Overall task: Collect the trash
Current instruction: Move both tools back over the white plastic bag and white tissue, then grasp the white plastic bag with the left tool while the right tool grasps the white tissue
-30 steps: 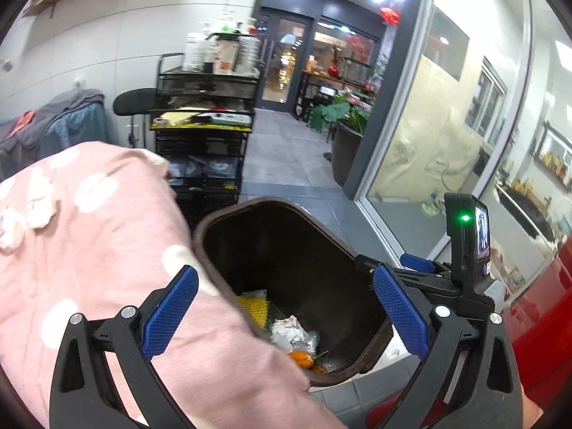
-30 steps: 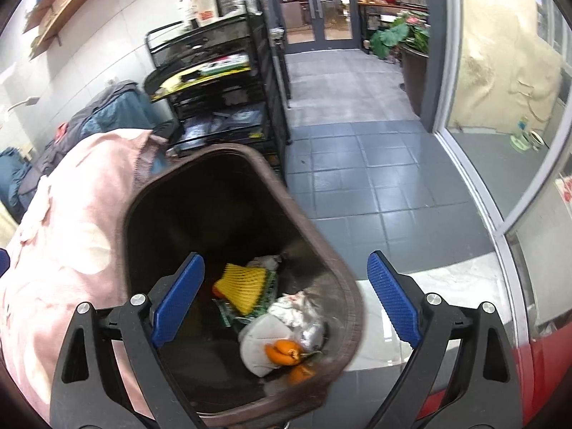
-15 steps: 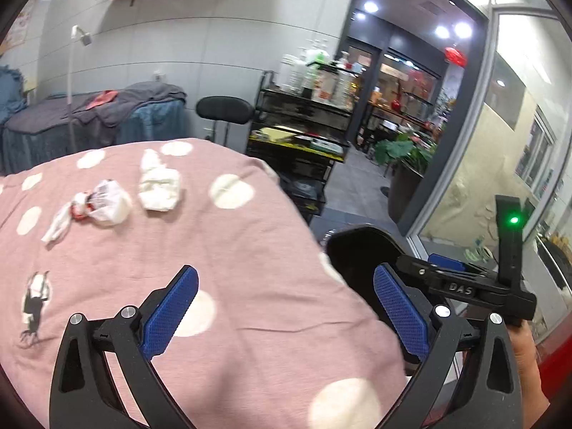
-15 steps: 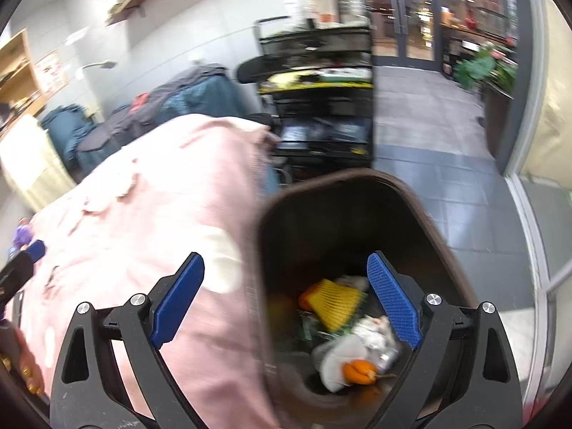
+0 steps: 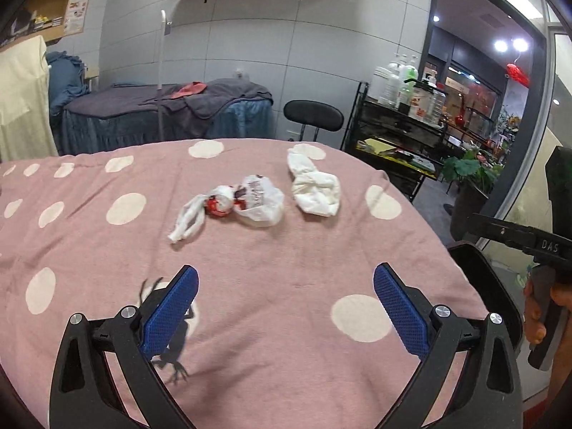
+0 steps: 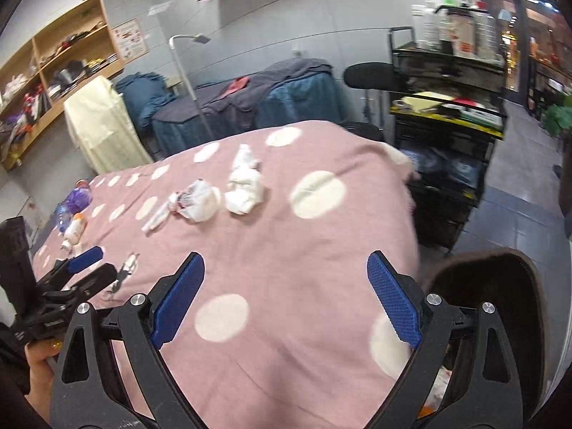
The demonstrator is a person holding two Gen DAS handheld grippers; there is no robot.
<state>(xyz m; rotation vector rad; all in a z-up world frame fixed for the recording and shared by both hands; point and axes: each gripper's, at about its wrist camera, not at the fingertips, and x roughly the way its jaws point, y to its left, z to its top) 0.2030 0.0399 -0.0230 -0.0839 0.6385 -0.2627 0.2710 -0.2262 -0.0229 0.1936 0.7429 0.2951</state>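
1. A crumpled plastic bag with red print lies on the pink spotted blanket, centre of the left wrist view, its twisted white tail trailing toward lower left.
2. A wad of white tissue lies just beside the bag, to its right; the two sit close, and whether they touch cannot be told.
3. The left gripper sits low in the frame with blue pads spread wide and nothing between them. The bag and tissue lie ahead of it, above the gap between the pads, well apart from either pad.
4. The right gripper is likewise spread and empty. In its view the bag and tissue appear in the upper-centre left, beyond the pads.
5. A dark brown bin stands at the blanket's edge, lower right of the right wrist view; scraps show near its bottom, partly hidden.
6. Bottles lie on the blanket at the left edge of the right wrist view.
7. Behind: a black rack bearing bottles, a black stool, a covered bed.
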